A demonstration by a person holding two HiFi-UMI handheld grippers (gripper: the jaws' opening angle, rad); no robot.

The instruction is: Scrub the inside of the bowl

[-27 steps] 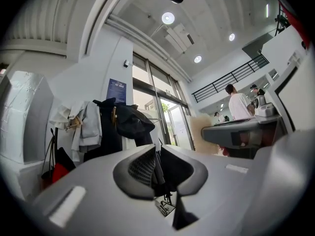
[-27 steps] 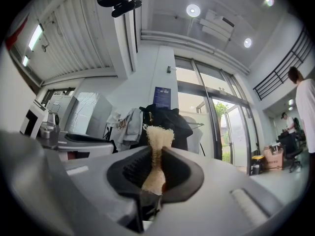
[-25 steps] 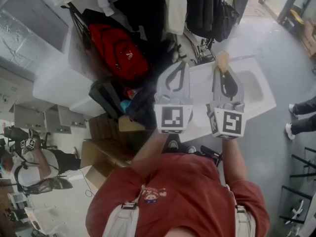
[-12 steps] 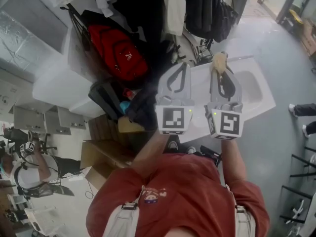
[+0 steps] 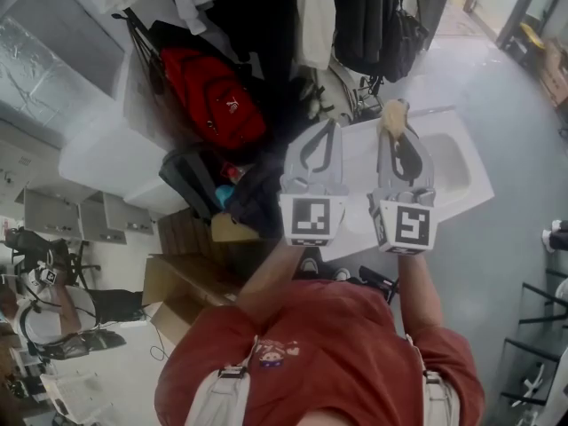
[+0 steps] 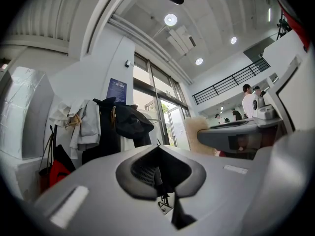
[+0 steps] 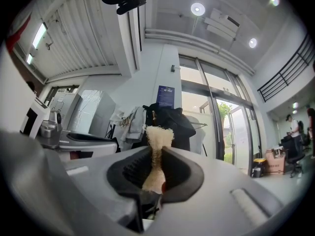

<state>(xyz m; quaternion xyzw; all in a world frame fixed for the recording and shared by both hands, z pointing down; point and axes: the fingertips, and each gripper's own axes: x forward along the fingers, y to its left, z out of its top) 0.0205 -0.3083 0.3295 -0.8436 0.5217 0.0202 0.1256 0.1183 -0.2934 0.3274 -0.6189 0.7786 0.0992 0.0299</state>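
No bowl shows in any view. My left gripper (image 5: 329, 125) is held up in front of the person, jaws shut with nothing between them; in the left gripper view its tips (image 6: 158, 151) meet in front of a coat rack. My right gripper (image 5: 396, 124) is beside it, shut on a tan fibrous scrubbing sponge (image 5: 394, 112). The sponge (image 7: 158, 137) sticks out past the right gripper's tips (image 7: 156, 154). It also shows as a fuzzy tan block (image 6: 197, 132) in the left gripper view.
A white counter with a sunken basin (image 5: 457, 162) lies beyond the grippers. A red backpack (image 5: 213, 91), dark bags and hanging coats (image 5: 355, 16) crowd the far side. Cardboard boxes (image 5: 177, 291) sit at left. People stand far off (image 6: 247, 100).
Both grippers have stayed side by side, drifting slightly down in the head view. A person's shoes at the right edge have moved almost out of view.
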